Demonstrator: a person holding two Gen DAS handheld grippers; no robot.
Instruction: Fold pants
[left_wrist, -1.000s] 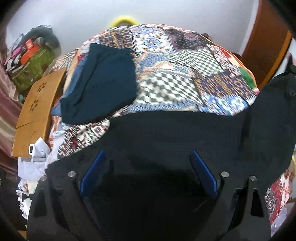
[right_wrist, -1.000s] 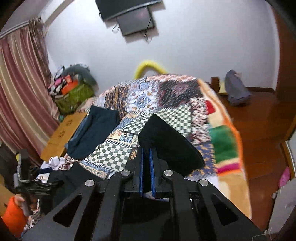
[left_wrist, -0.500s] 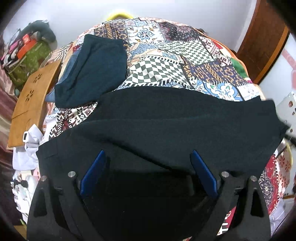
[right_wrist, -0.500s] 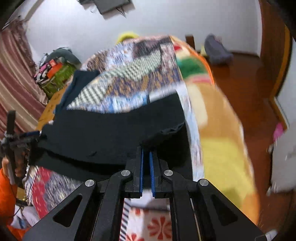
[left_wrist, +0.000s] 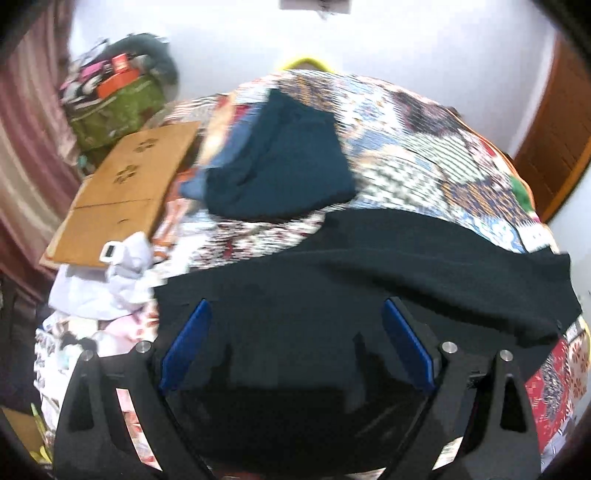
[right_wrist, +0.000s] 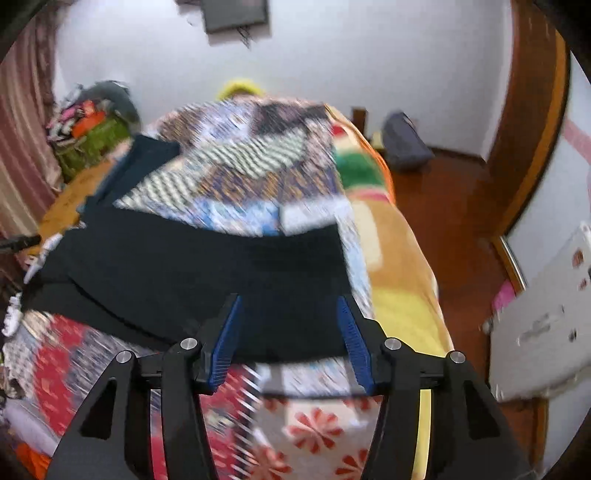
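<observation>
Both angled downward: left claw (left_wrist: 295, 343) wide, right claw (right_wrist: 288, 336) opening over black pants (right_wrist: 207, 266).

No lettering, label, brand or number can be read in either wrist view. The cardboard sheet (left_wrist: 122, 195) carries only cut-out flower-like marks, and motion blur smears everything else.

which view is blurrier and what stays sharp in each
Right wrist view: heaviest motion smear, across the patchwork quilt; the right hand-held gripper, its jaws opening, stays crisp. Left wrist view: milder streaking on the quilt and cardboard; the left hand-held gripper is sharp, and the black pants are too dark for detail.
</observation>
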